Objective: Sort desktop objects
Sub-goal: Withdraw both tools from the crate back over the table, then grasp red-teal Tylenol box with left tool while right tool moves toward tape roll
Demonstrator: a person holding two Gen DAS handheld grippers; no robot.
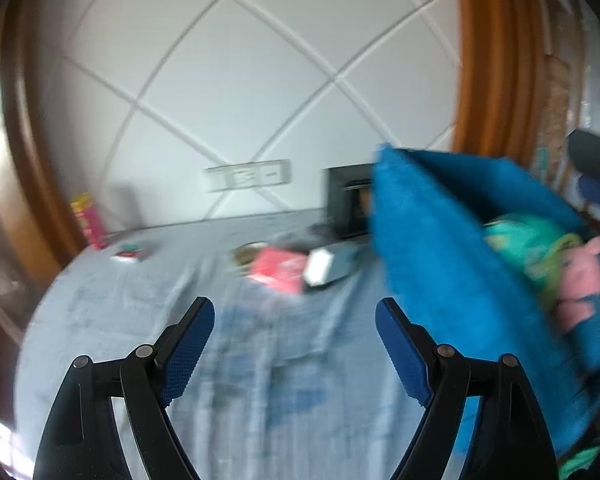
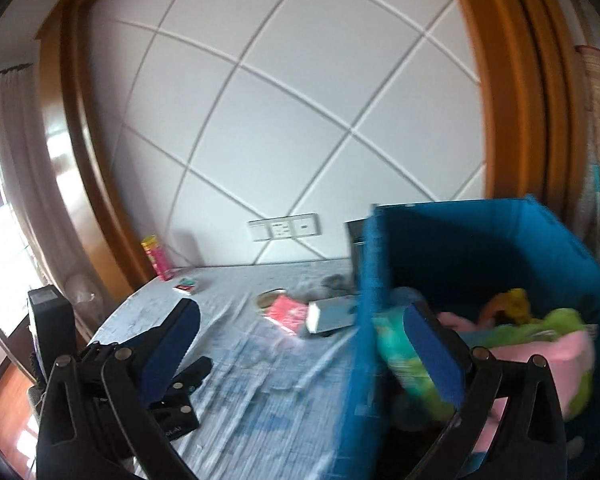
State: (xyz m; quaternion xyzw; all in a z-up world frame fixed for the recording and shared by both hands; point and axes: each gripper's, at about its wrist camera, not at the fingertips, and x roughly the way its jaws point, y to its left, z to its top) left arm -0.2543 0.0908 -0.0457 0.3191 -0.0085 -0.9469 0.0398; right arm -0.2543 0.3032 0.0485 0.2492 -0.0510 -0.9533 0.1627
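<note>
A blue fabric bin (image 1: 440,240) stands at the table's right side. It holds a teal packet (image 1: 516,240) and a pink plush toy (image 1: 584,272). My left gripper (image 1: 296,320) hangs open over the grey cloth, just left of the bin, with nothing between its fingers. In the right wrist view the bin (image 2: 480,248) also holds a green-teal packet (image 2: 400,344), green and yellow soft items (image 2: 556,320) and a pink one (image 2: 560,356). My right gripper (image 2: 300,320) is open; the bin's near wall stands between its fingers, the right one over the contents.
On the grey cloth lie a red packet (image 1: 280,268), a white-ended grey box (image 1: 328,268), a round tin (image 1: 248,254) and a small card pack (image 1: 128,254). A pink box (image 1: 86,220) and a black frame (image 1: 346,200) stand by the wall. A black camera housing (image 2: 50,316) sits lower left.
</note>
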